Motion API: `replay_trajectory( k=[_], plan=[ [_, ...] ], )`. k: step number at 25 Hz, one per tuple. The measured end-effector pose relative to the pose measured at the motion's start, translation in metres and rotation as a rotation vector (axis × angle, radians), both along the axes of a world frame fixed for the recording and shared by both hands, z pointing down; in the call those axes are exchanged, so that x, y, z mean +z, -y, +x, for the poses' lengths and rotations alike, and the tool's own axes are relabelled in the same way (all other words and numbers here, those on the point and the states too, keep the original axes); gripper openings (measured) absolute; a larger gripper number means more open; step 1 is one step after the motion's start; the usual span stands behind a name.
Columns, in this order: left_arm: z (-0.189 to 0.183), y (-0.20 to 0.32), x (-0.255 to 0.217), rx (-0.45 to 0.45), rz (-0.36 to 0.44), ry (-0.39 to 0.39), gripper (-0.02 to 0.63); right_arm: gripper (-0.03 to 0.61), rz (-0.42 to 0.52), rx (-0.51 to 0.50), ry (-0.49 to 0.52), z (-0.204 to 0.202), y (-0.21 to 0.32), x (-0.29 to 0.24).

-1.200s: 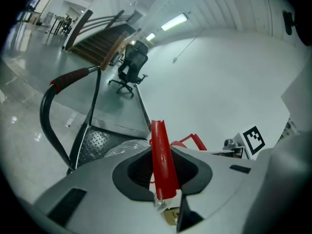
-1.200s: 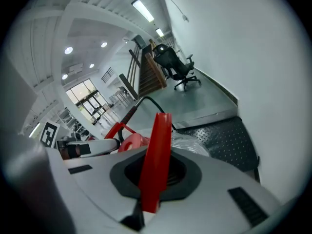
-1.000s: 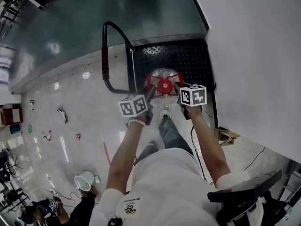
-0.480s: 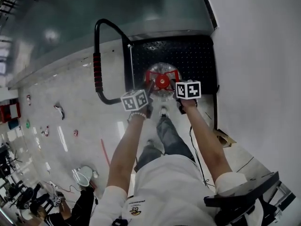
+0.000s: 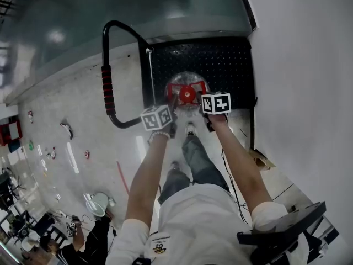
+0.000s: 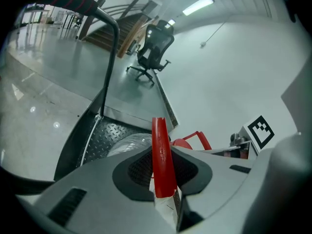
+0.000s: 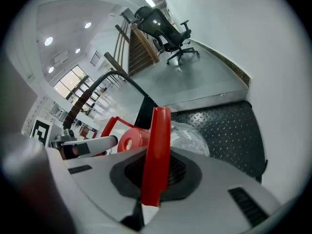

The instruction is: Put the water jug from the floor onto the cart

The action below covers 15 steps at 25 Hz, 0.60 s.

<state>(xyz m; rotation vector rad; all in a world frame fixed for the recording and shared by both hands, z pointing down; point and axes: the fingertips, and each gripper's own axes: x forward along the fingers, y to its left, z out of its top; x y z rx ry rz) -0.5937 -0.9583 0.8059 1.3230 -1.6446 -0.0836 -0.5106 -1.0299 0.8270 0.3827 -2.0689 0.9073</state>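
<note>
2 clamped grips: left gripper, right gripper each pinching red handle of water jug over cart

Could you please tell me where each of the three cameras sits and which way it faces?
Head view: on the person's head, facing steeply down at the water jug and cart; both arms, torso and legs show.
Left gripper view: rides the left gripper, looking along jaws shut on the jug's red handle; its jaws show.
Right gripper view: rides the right gripper, likewise clamped on the red handle, facing the cart.
Both gripper views share the jug's red cap.
</note>
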Motion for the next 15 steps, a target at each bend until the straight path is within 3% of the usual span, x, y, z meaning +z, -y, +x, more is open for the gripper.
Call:
replay_trajectory(
  k=[15],
  plan=[
    [0.007, -0.010, 0.029, 0.015, -0.051, 0.024, 0.075, 0.023, -0.022, 0.059, -0.021, 0.019, 0.000, 0.023]
  ],
)
